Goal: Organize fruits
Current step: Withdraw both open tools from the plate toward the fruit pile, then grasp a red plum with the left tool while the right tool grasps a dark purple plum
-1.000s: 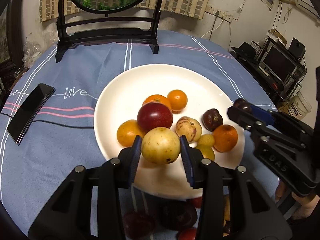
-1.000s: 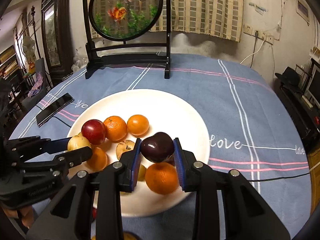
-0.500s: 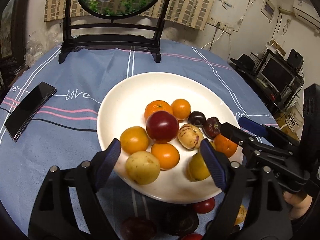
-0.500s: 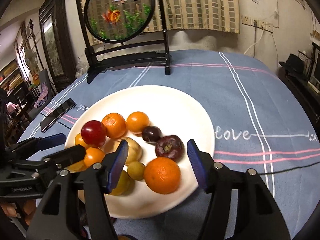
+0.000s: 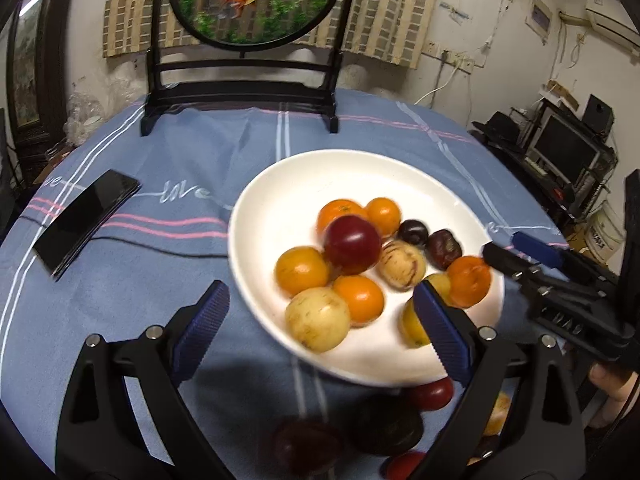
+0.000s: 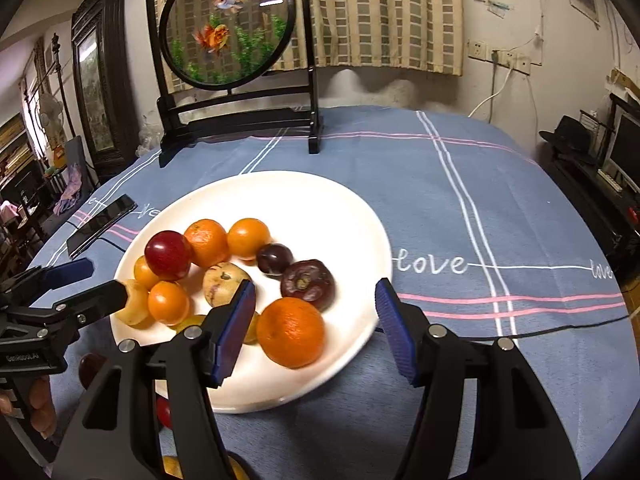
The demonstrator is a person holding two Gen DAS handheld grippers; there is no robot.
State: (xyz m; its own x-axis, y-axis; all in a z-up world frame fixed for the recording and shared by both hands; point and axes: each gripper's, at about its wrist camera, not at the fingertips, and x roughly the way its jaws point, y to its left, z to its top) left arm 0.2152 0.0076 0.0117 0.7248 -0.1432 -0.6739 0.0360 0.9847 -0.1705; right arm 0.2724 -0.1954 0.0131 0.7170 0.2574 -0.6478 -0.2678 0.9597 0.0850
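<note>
Between opening left tool pads: yellow fruit, untouched.

I'm seeing a black phone lying at the bench's left, a goldfish screen standing far behind.

Both wrist cameras look forward and steeply down along their own fingers, close above the near edge of the white plate. The left view sits left of the right; both share plate, tablecloth, goldfish screen.
</note>
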